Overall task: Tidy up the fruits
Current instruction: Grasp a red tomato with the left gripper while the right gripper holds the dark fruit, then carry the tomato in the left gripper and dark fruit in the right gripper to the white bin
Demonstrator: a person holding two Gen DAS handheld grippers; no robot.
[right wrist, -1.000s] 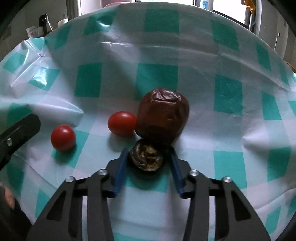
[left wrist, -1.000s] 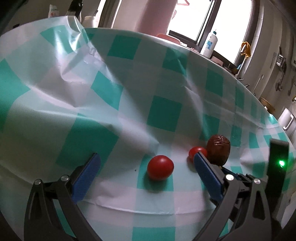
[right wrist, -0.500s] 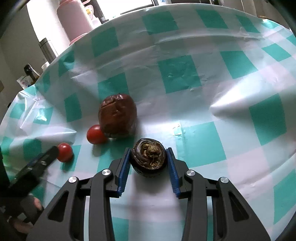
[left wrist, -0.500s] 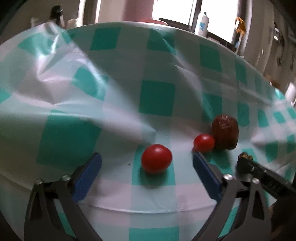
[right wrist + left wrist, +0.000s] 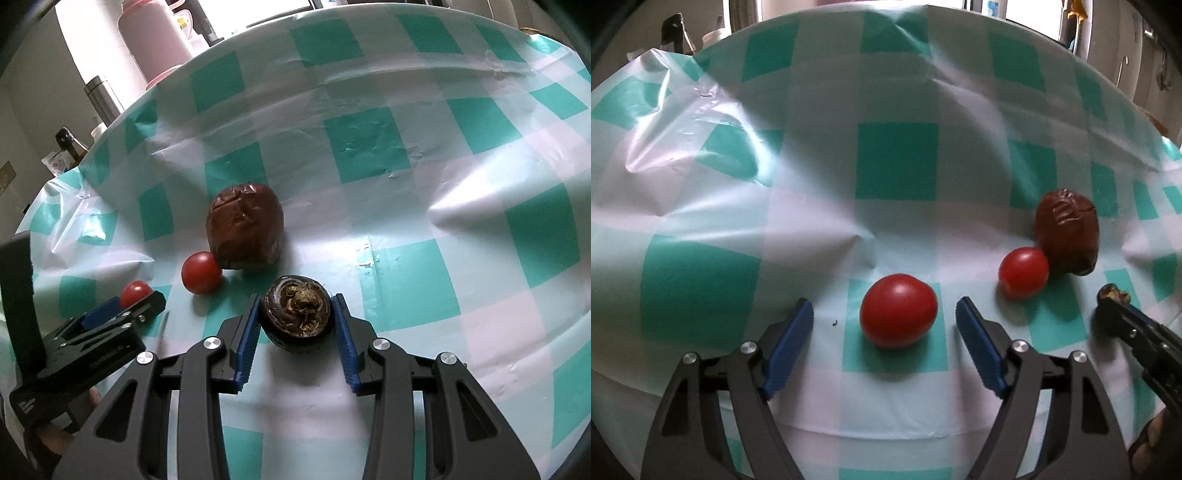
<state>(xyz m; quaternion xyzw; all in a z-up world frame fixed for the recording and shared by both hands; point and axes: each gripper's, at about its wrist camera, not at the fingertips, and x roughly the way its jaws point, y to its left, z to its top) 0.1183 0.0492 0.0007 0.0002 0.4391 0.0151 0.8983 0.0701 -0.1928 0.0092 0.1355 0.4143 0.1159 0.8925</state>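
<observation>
A red cherry tomato (image 5: 898,311) lies on the checked tablecloth between the blue pads of my left gripper (image 5: 884,319). Its jaws are closing and both pads still stand clear of the fruit. A second cherry tomato (image 5: 1024,272) rests against a wrinkled brown date (image 5: 1066,236) to the right. My right gripper (image 5: 296,314) is shut on a dark round water chestnut (image 5: 297,312) and holds it just over the cloth. In the right wrist view the date (image 5: 244,226), the second tomato (image 5: 201,272) and the left gripper (image 5: 122,312) around the first tomato (image 5: 135,292) show at the left.
The green and white plastic tablecloth (image 5: 897,162) is creased and puckered at the left. A pink flask (image 5: 153,38), a steel bottle (image 5: 104,98) and a dark bottle (image 5: 72,146) stand beyond the table's far edge. A person's fingers (image 5: 55,439) hold the left gripper.
My left gripper has come closer to the first tomato and its jaws have narrowed around it. My right gripper has swung right, away from the date, with the water chestnut still in it.
</observation>
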